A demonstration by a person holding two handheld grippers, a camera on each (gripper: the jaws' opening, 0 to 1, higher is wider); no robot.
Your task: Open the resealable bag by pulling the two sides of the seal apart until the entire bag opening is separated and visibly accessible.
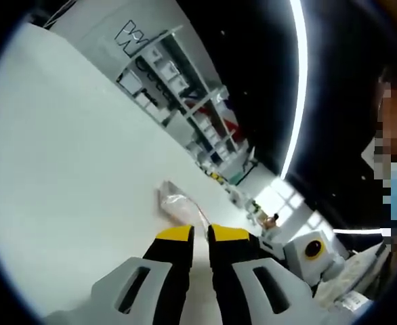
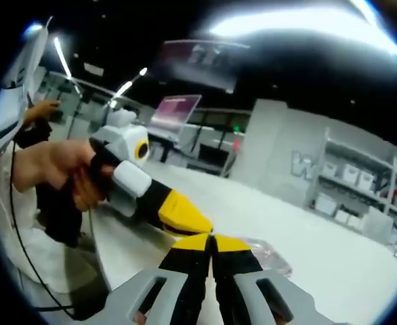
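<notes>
- In the left gripper view our left tongs (image 1: 200, 233) have their yellow-tipped jaws drawn nearly together, with only a thin gap between them. We cannot tell whether they pinch an edge of the resealable bag (image 1: 179, 205).
- The bag lies on the white surface (image 1: 70, 176) just beyond those tips, a crumpled clear pouch with something pinkish inside. Its near end meets the tips or sits just under them.
- In the right gripper view our right tongs (image 2: 211, 240) are closed tip to tip, and the bag (image 2: 266, 252) shows just behind them and off to one side. Whether any film is caught between the jaws we cannot tell.
- The left tongs (image 2: 185, 215) enter this view from the left, held in a hand (image 2: 53, 166), their yellow tip just beside ours.
- We judge the step in hand to be taking hold of the two sides of the seal.
- To do it well, each pair of tongs should take one lip only, close to the seal strip, not the pouch body.
- Then we should pull the lips straight apart and work along the strip until the mouth gapes.
</notes>
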